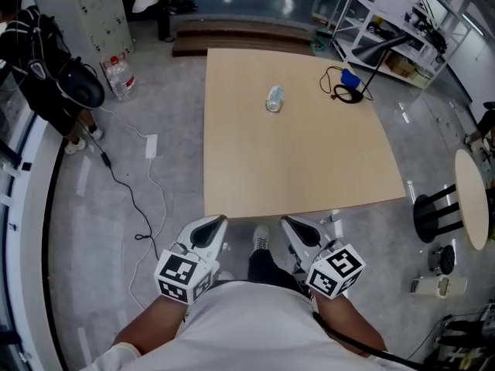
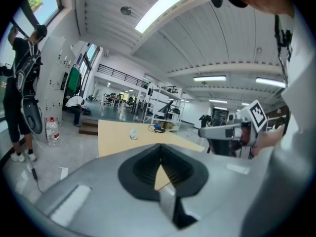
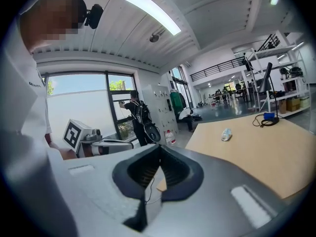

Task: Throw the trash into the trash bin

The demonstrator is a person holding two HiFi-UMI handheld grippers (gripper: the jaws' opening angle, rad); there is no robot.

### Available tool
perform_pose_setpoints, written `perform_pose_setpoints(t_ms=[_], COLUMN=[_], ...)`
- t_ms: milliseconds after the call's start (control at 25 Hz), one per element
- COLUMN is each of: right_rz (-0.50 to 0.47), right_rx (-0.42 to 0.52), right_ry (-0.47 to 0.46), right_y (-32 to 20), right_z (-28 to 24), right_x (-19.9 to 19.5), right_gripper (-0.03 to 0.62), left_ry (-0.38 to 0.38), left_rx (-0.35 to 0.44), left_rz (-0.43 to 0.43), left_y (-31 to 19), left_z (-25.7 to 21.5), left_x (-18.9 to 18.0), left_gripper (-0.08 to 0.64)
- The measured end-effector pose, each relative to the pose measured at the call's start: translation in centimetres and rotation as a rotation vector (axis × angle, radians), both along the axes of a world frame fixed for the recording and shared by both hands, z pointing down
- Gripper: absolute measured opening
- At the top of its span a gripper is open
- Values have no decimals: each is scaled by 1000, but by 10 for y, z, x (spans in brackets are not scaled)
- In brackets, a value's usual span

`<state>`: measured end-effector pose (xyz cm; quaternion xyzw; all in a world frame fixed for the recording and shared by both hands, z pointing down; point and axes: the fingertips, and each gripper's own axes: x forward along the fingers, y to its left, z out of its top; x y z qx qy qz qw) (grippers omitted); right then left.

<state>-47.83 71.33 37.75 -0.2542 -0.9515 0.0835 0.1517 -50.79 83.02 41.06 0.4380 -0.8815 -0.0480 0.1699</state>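
A crumpled clear plastic bottle [image 1: 274, 98] lies on its side on the far half of the light wooden table [image 1: 294, 168]. It shows small in the left gripper view [image 2: 133, 135] and the right gripper view [image 3: 226, 134]. My left gripper [image 1: 216, 222] and right gripper [image 1: 288, 222] are side by side just short of the table's near edge, pointing at it. Both are shut with nothing between the jaws, as each gripper's own view confirms: left gripper [image 2: 159, 146], right gripper [image 3: 159, 147]. The bottle is far ahead of both.
A black cable with a blue device [image 1: 348, 83] lies at the table's far right. On the floor at left are a large water bottle [image 1: 121, 76], a power strip [image 1: 151, 146] and a person with a backpack [image 1: 46, 68]. A black stool [image 1: 433, 215] and white shelving [image 1: 394, 29] stand at right.
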Motion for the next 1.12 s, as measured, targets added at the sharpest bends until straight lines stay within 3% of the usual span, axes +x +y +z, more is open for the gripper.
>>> perform_pose_setpoints(t_ms=[240, 480, 720, 840, 960, 1120], right_rz=[-46, -74, -46, -26, -11, -5], right_rx=[-6, -13, -61, -83, -62, -29], right_ry=[-2, 6, 43, 73, 97, 151], right_y=[1, -11, -54, -74, -96, -126], right_z=[7, 11, 20, 27, 41, 67], right_x=[-34, -83, -137, -163, -187, -225], right_gripper=[2, 3, 3, 3, 3, 3], left_ry=[14, 6, -15, 11, 37, 11], left_rx=[-24, -46, -61, -46, -44, -96], left_rz=[-77, -132, -140, -137, -134, -118], left_y=[16, 14, -20, -38, -58, -89], left_z=[6, 8, 5, 5, 9, 12], left_x=[-18, -60, -107, -130, -149, -173], left_gripper=[6, 6, 6, 6, 6, 6])
